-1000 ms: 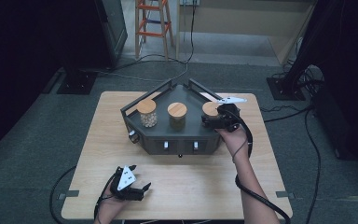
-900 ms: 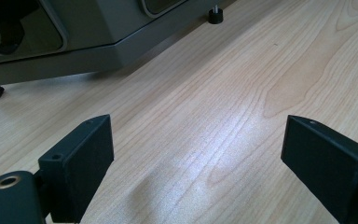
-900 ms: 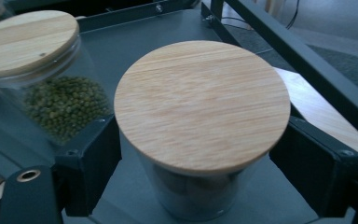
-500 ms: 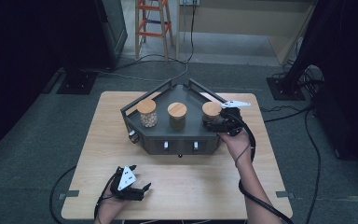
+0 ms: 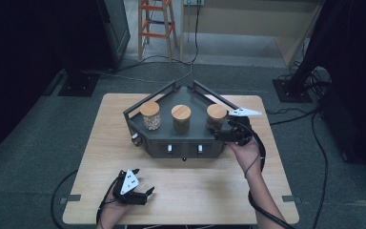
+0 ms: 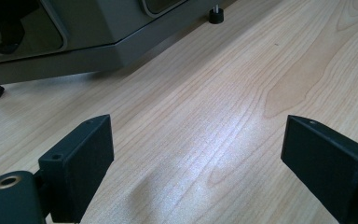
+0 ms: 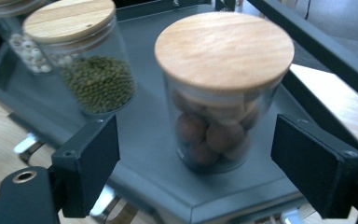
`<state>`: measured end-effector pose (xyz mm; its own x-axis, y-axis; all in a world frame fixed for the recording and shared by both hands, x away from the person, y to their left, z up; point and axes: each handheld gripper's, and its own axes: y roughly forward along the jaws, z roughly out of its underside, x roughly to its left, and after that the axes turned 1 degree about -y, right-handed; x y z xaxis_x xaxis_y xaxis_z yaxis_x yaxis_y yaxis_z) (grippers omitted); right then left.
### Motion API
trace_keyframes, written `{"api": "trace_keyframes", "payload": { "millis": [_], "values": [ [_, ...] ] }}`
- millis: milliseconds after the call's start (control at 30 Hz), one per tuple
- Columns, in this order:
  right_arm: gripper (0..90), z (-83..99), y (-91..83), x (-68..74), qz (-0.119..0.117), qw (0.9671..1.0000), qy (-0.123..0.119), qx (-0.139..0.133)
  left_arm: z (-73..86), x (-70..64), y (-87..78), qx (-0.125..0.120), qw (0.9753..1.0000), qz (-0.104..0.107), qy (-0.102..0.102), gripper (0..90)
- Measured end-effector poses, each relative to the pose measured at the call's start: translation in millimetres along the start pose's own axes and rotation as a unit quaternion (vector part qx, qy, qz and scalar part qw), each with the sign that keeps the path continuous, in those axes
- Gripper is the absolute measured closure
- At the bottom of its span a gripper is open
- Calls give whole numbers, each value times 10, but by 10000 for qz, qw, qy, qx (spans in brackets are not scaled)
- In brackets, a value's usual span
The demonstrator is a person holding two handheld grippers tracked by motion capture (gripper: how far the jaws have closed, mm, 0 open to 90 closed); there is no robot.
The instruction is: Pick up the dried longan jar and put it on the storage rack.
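A grey five-sided stand point(image 5: 181, 149) carries three glass jars with wooden lids. The left jar point(image 5: 150, 116) holds pale beads, the middle jar point(image 5: 181, 119) green beans, and the right jar point(image 5: 216, 116) brown nuts. My right gripper point(image 5: 221, 135) is open at the stand's front right corner and points at the nut jar point(image 7: 223, 93). The jar stands just beyond my right gripper point(image 7: 200, 158), framed between its jaws, untouched. The green-bean jar point(image 7: 86, 60) stands to its left. My left gripper point(image 5: 145, 194) lies open on the table near the front left, nothing between the jaws of my left gripper point(image 6: 196, 158).
The wooden table point(image 5: 209, 191) has bare room in front of the stand. The stand's raised rail point(image 7: 321, 51) runs behind the nut jar. The stand's front wall and rubber foot point(image 6: 216, 16) lie ahead of the left gripper. Cables trail off the table's right side point(image 5: 259, 148).
The right gripper has shifted slightly toward the near side and lower beside the nut jar. The left gripper has stayed still.
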<state>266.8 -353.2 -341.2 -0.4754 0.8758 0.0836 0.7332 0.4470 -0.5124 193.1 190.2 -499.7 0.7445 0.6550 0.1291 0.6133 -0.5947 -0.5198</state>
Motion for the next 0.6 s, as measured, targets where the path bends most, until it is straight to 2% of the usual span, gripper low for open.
{"api": "trace_keyframes", "payload": {
  "millis": [300, 600],
  "values": [
    [151, 227, -136, 26, -199, 9996, 2, -177, 7, -1, -3, -19, 10000, -5, 3, 92],
    [152, 362, -193, 60, -293, 9994, -33, -152, 7, -1, -4, -21, 10000, -3, 4, 92]
  ]
}}
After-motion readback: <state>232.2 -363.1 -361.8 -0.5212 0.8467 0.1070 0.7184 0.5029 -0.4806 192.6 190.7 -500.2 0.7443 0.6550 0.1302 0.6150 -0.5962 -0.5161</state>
